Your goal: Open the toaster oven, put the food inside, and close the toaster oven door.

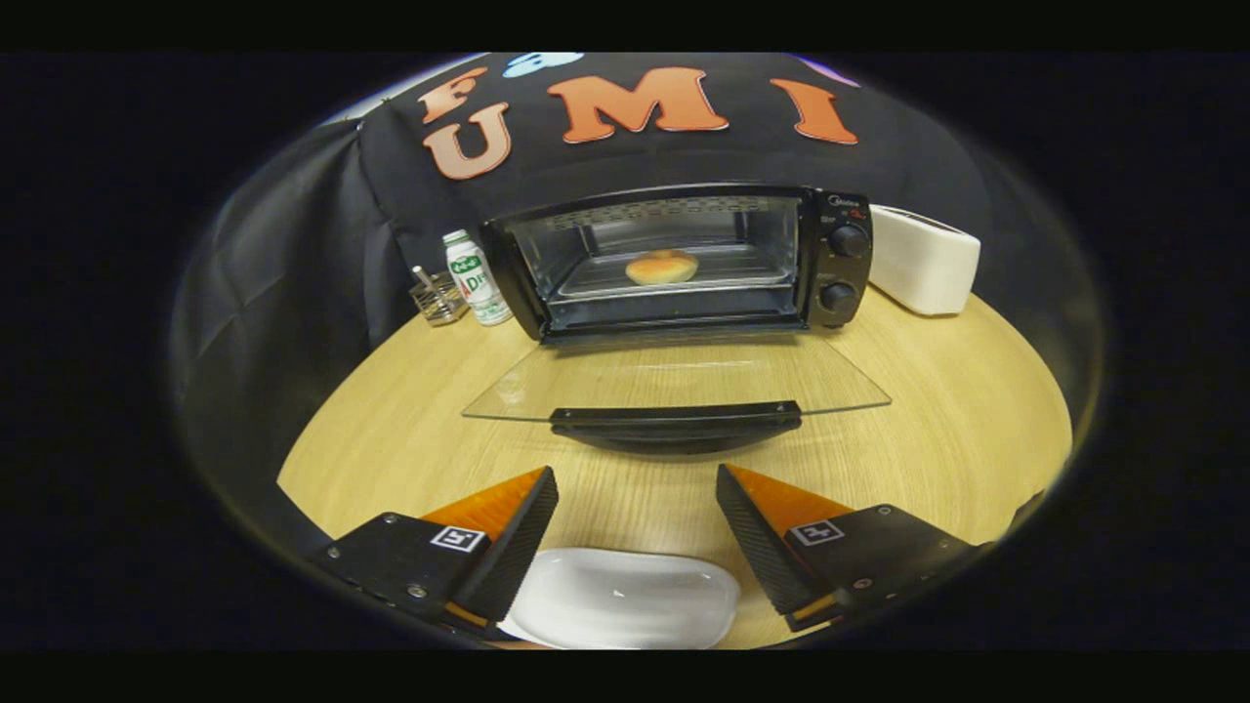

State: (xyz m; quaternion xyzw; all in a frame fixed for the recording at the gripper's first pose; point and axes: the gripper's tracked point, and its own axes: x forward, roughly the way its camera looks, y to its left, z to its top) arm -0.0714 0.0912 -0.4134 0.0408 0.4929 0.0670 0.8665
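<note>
The round golden-brown bread roll (661, 267) I was to load sits on the metal tray (752, 278) inside the black toaster oven (684, 259), about in the middle of the tray and well back from the opening. So by my reading 2 of the 3 steps are done: the oven is open and the food is in. What remains is 1 step, shutting the door.

The clear glass oven door (674, 376) hangs fully down, lying flat out over the light wooden tabletop (928, 410) towards me, with its black bar handle (676, 422) along the near edge, just ahead of my fingers.

My gripper (637, 503) is spread wide and holds nothing; its fingers stand apart on either side, short of the handle and not touching it. To close up I judge I would need to get under that handle and lift the door.

Between my fingers and nearer to me lies an oval white dish (625, 598), bare.

Further out, a white bottle with a green label (474, 278) and a small wire holder (437, 298) stand left of the oven, and a white box-shaped appliance (923, 259) stands to its right, beside the 2 black knobs (846, 268).
</note>
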